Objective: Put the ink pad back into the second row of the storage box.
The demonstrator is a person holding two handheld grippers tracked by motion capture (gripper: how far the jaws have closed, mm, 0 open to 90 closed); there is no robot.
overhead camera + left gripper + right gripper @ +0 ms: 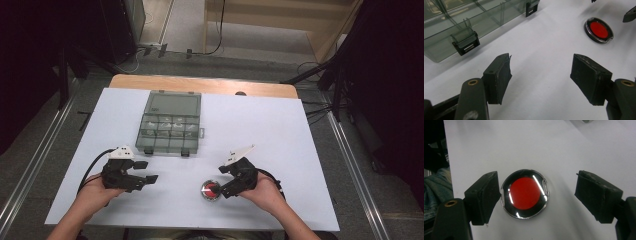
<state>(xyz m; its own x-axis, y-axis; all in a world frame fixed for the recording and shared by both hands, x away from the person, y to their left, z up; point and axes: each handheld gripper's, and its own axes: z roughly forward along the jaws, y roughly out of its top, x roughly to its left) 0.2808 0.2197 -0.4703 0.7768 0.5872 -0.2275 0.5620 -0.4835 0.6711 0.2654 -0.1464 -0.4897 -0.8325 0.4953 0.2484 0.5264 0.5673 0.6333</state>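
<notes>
A round red disc in a shiny dark-rimmed clear case lies flat on the white sheet near the front edge. My right gripper is just right of it, open, jaws pointing left. In the right gripper view the disc lies between the jaws of the right gripper: the left pad is at its rim, the right pad stands well clear. My left gripper rests open at the front left, nothing between its jaws. In the left gripper view the left gripper stands wide open, with the disc far off at the upper right.
A clear plastic compartment box sits shut at the back middle of the sheet; its latches face me. The wooden table edge shows behind the sheet. Bare white sheet lies between the two grippers and to the right.
</notes>
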